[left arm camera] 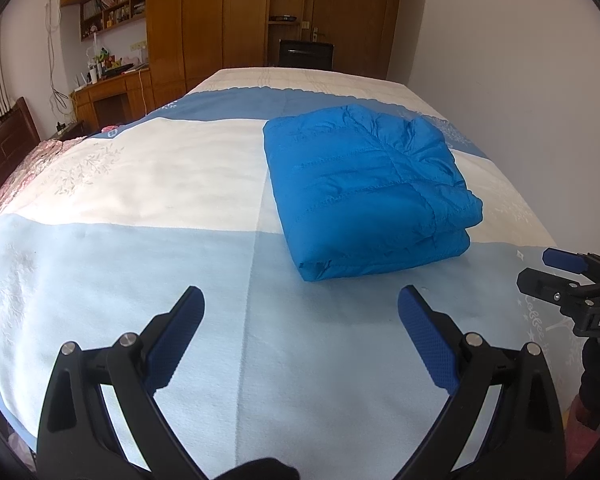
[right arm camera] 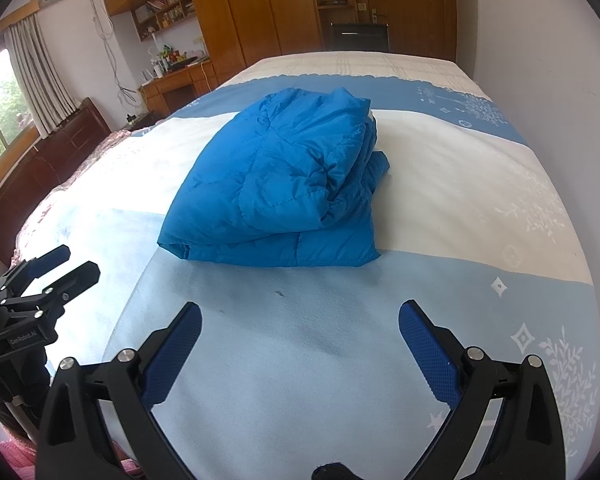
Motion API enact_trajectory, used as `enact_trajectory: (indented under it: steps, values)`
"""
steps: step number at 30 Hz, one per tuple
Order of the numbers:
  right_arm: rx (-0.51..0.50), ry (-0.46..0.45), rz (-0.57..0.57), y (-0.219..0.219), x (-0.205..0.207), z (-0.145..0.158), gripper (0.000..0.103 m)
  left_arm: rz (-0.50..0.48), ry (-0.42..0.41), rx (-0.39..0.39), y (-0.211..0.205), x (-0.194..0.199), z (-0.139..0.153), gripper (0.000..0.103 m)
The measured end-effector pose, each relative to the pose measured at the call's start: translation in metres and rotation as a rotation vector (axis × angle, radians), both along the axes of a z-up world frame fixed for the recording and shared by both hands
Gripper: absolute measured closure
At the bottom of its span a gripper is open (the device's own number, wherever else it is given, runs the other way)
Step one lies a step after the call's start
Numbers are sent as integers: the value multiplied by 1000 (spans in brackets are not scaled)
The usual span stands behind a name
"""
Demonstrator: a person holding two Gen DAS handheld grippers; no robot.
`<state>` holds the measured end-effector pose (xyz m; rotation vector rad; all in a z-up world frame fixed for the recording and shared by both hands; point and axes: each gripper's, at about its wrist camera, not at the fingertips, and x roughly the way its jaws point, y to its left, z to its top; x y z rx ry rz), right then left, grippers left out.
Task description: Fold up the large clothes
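Black claw [left arm camera: 300,308] arms, blue textured pads [left arm camera: 428,340], silver screws.

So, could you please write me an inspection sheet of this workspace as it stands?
Surface: bed with a blue-and-white sheet, smooth.
Job's things: blue jacket folded into a compact bundle, lying free.
Clutter: nothing seen on the sheet.
Grippers: left gripper open, empty; right gripper open, empty; both short of the jacket.
Cables: wires hang down the far wall.
Surroundings: wardrobe, desk, curtain.
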<state>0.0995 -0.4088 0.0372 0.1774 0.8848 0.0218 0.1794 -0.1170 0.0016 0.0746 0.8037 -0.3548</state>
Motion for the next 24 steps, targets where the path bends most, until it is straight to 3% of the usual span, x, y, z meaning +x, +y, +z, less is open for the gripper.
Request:
enact_trajectory:
  steps: [24]
  values:
    - [-2,14,-3,-2,2,-2,4,2,8,-3,1,2,-1,6]
